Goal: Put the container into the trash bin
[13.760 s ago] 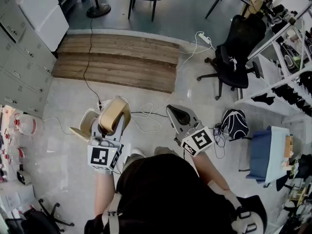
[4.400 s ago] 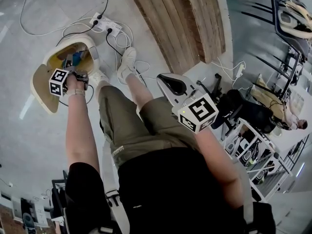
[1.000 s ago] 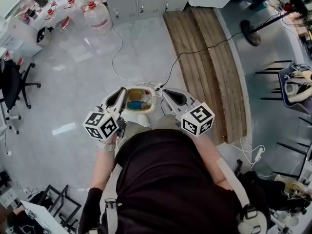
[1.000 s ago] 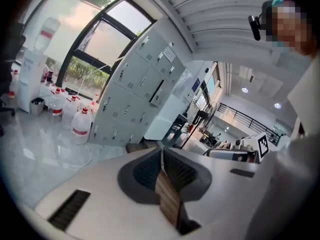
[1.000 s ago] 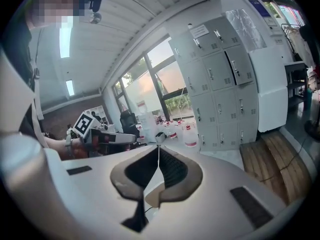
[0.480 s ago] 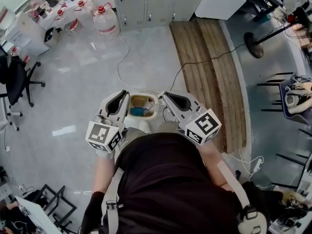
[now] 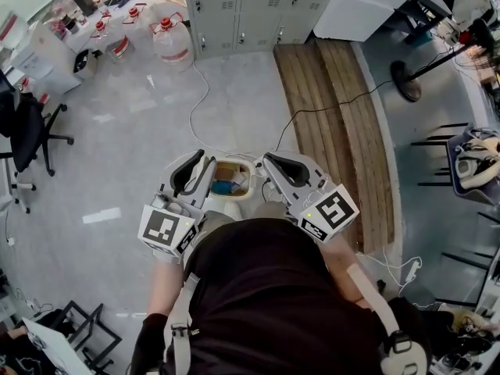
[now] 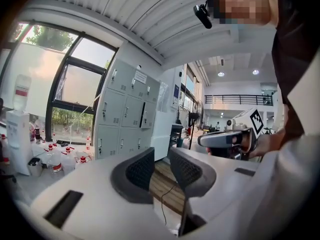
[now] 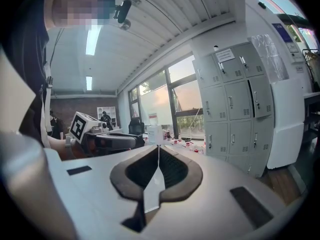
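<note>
The container [image 7: 222,173] seemed to lie already in the trash bin [image 7: 249,176] on the floor, which would explain why both tongs were empty. The left tongs [image 7: 197,172] were opening with nothing between them. The right tongs [image 7: 283,170] were closed, and each pair was held roughly level above the bin, one on either side.

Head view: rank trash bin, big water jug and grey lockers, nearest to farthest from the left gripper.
1. trash bin, just right of the left gripper (jaws opening, nothing between them).
2. big water jug, across the floor, upper left.
3. grey lockers, far wall behind the jug.
</note>
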A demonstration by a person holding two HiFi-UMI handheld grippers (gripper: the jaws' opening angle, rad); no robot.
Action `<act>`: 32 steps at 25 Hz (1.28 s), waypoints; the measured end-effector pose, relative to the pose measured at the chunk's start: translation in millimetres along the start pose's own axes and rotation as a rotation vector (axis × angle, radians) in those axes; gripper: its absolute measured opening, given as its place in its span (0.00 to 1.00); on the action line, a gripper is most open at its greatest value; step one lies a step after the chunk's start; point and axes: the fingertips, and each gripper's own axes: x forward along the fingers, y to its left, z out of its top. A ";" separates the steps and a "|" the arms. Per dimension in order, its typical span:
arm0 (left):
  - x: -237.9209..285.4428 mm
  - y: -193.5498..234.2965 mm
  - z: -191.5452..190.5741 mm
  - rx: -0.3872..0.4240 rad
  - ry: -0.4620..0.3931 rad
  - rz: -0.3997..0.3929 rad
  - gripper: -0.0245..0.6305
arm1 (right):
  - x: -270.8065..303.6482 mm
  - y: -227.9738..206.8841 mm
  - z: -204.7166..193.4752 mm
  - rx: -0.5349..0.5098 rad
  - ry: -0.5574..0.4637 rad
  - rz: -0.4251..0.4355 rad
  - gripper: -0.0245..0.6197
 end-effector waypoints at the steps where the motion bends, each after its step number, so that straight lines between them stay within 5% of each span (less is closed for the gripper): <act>1: -0.3 0.4 2.2 0.009 0.001 0.000 0.17 | 0.9 0.5 1.7 -0.008 -0.004 -0.001 0.06; 8: -4.6 4.9 9.8 0.020 0.001 -0.014 0.17 | 12.1 7.6 12.6 -0.074 -0.025 -0.012 0.06; 32: -22.6 21.9 3.9 -0.011 -0.031 -0.001 0.17 | 22.2 23.9 -7.3 -0.038 0.010 0.010 0.06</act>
